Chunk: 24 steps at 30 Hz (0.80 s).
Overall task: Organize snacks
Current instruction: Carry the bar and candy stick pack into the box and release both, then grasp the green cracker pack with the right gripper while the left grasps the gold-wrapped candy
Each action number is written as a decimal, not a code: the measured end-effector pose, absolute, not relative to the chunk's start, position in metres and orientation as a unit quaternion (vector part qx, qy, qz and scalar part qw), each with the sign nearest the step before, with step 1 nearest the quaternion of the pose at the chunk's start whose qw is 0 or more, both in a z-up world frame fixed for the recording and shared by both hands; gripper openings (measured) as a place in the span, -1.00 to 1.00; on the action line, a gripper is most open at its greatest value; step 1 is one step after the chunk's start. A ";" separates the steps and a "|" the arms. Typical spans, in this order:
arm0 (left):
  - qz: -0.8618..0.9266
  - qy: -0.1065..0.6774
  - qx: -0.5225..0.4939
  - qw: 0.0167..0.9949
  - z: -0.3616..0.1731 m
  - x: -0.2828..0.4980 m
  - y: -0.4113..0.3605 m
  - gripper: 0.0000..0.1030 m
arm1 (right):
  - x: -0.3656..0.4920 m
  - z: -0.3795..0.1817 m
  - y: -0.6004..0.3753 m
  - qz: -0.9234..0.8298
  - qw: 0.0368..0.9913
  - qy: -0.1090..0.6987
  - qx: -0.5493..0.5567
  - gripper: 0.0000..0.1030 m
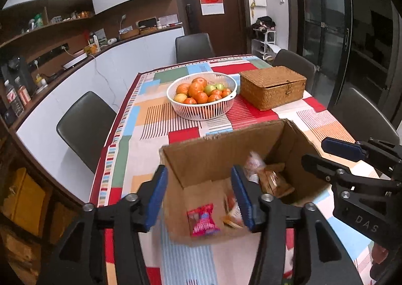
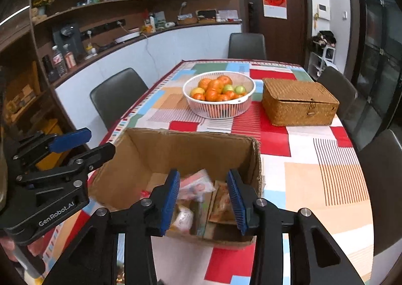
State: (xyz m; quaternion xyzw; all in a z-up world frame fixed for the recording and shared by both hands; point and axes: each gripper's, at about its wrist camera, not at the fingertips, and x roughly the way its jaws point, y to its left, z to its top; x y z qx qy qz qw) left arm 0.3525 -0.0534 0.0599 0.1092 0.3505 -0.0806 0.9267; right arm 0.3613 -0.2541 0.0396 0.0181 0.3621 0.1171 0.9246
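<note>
Both hand-held grippers hover over an open box of snacks on the desk.

The left hand-held gripper (image 1: 199, 197) and right hand-held gripper (image 2: 204, 201) both have fingers apart, holding nothing, above the near edge of the box (image 2: 191, 152). Snacks (image 1: 203, 219) lie loose inside it. Farther off stand a fruit bowl (image 2: 219, 94) and, right of it, a closed wicker basket (image 2: 299, 101).
</note>
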 end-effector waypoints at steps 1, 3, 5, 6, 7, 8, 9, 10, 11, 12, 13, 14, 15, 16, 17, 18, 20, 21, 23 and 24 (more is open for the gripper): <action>-0.080 0.349 0.110 0.927 0.061 0.348 -0.053 0.05 | 0.355 0.041 -0.253 0.118 0.926 0.359 0.015 -0.21; -0.083 0.342 0.104 0.930 0.062 0.332 -0.049 0.05 | 0.342 0.042 -0.249 0.125 0.927 0.352 0.007 -0.21; -0.087 0.340 0.097 0.931 0.062 0.318 -0.045 0.07 | 0.327 0.043 -0.246 0.132 0.929 0.345 0.000 -0.21; -0.088 0.338 0.095 0.932 0.062 0.310 -0.043 0.07 | 0.320 0.043 -0.245 0.135 0.930 0.342 -0.001 -0.21; -0.090 0.334 0.096 0.933 0.062 0.301 -0.042 0.08 | 0.316 0.043 -0.244 0.137 0.930 0.340 0.000 -0.21; -0.091 0.332 0.098 0.934 0.062 0.297 -0.041 0.09 | 0.309 0.042 -0.244 0.142 0.930 0.339 0.002 -0.21; -0.093 0.327 0.102 0.935 0.062 0.288 -0.041 0.13 | 0.303 0.042 -0.244 0.146 0.930 0.338 0.005 -0.21; -0.096 0.324 0.103 0.936 0.061 0.282 -0.040 0.14 | 0.296 0.041 -0.244 0.151 0.930 0.336 0.007 -0.21; -0.097 0.323 0.107 0.935 0.060 0.277 -0.041 0.15 | 0.291 0.040 -0.242 0.156 0.929 0.336 0.007 -0.21; -0.098 0.322 0.109 0.935 0.060 0.273 -0.040 0.15 | 0.286 0.040 -0.242 0.159 0.928 0.336 0.008 -0.21; -0.100 0.322 0.111 0.935 0.058 0.267 -0.040 0.15 | 0.280 0.039 -0.241 0.162 0.928 0.334 0.009 -0.21; -0.101 0.322 0.113 0.935 0.056 0.262 -0.039 0.15 | 0.275 0.037 -0.240 0.165 0.928 0.334 0.010 -0.15; -0.102 0.321 0.114 0.935 0.054 0.258 -0.039 0.15 | 0.270 0.035 -0.239 0.167 0.927 0.336 0.011 -0.11; -0.103 0.321 0.116 0.934 0.051 0.254 -0.038 0.15 | 0.265 0.033 -0.239 0.168 0.927 0.335 0.013 -0.07; -0.104 0.323 0.118 0.933 0.047 0.248 -0.037 0.15 | 0.260 0.030 -0.239 0.168 0.927 0.335 0.013 -0.06; -0.106 0.325 0.118 0.932 0.044 0.244 -0.036 0.15 | 0.255 0.027 -0.239 0.166 0.927 0.335 0.011 -0.06; -0.109 0.332 0.117 0.930 0.036 0.237 -0.033 0.15 | 0.248 0.020 -0.237 0.165 0.926 0.339 0.001 -0.04; -0.110 0.336 0.117 0.928 0.033 0.234 -0.032 0.15 | 0.246 0.018 -0.235 0.164 0.925 0.342 -0.004 -0.04; -0.110 0.343 0.119 0.925 0.025 0.229 -0.030 0.15 | 0.240 0.010 -0.233 0.166 0.921 0.351 -0.010 -0.02; -0.112 0.348 0.120 0.923 0.020 0.226 -0.028 0.15 | 0.239 0.007 -0.232 0.169 0.918 0.358 -0.013 -0.02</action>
